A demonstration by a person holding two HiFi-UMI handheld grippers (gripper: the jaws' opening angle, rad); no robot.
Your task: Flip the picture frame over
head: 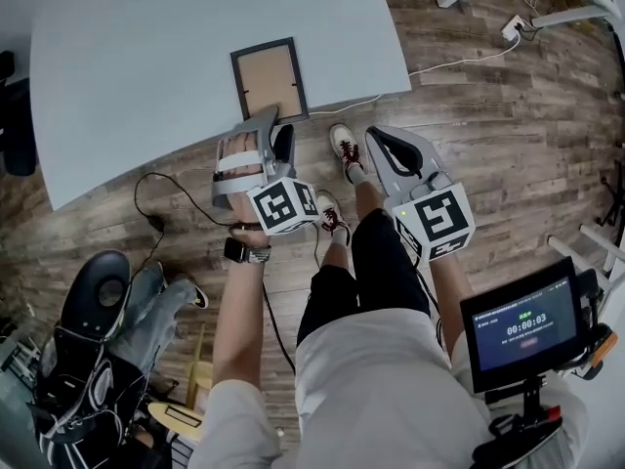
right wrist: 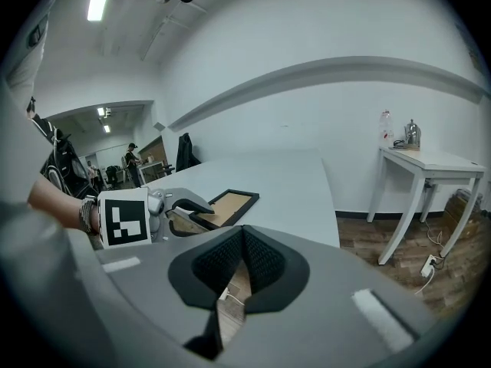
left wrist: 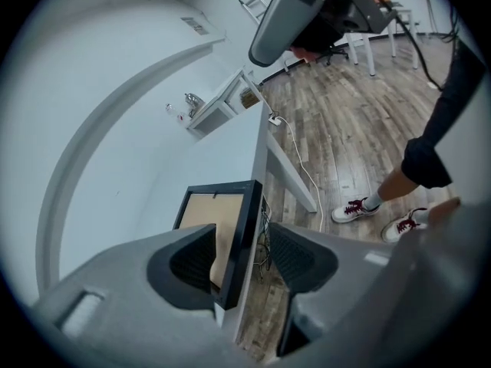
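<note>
— Where to take hold of the picture frame [head: 269,79]?
— By the near rim. Lies flat, brown backing up, at the near edge of the counter [head: 146,66], towards its right corner.
— Left tool [head: 266,133]?
— Spread wide, straddling that rim, no pad seen pressing yet.
— Right tool [right wrist: 242,255]?
— Pinched together on nothing, off the counter, over the floor.
— Handling?
— Probably light and stiff. Likely glass underneath, so fragile. Smooth black moulding, perhaps slippery: best clamped squarely across the rim, then turned and set down gently.
</note>
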